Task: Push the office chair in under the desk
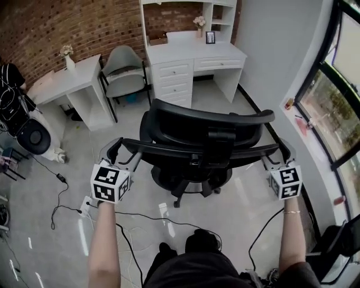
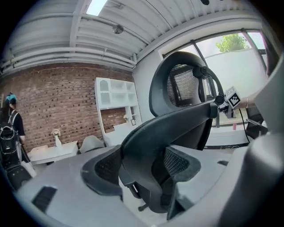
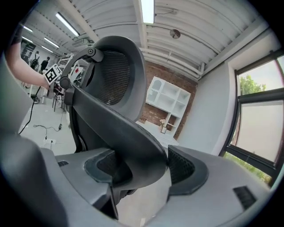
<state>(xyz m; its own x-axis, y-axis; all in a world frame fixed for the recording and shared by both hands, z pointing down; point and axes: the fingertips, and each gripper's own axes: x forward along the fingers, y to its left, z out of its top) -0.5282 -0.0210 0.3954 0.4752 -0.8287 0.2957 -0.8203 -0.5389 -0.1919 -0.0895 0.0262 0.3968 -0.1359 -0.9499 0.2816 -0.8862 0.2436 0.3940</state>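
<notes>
Gripping the office chair (image 1: 199, 129) by its back bar, left tongs (image 1: 125, 151) and right tongs (image 1: 277, 155) each clamp one end. It stands mid-floor (image 1: 247, 194), well apart from the white worktop (image 1: 191, 53). A grey chair (image 1: 124, 70) sits left of the drawers, and cables (image 1: 135, 216) trail behind.

Office territory here, folks. A red brick wall (image 1: 67, 28) runs from 10 to 12 o'clock, and against it at 12 stands a white desk with drawers and a shelved hutch (image 1: 191, 53). At 10 o'clock there's a smaller plain white desk (image 1: 67, 84), with a grey tub chair (image 1: 124, 70) just beside it. Dead centre is a black mesh office chair (image 1: 202, 132). Tall dark-framed windows (image 1: 329, 107) fill 3 o'clock, black cables (image 1: 58, 198) trail over the glossy grey floor (image 1: 45, 247) at 8, and overhead a long strip light (image 3: 147, 11) sits in a white ribbed ceiling (image 3: 186, 26).
</notes>
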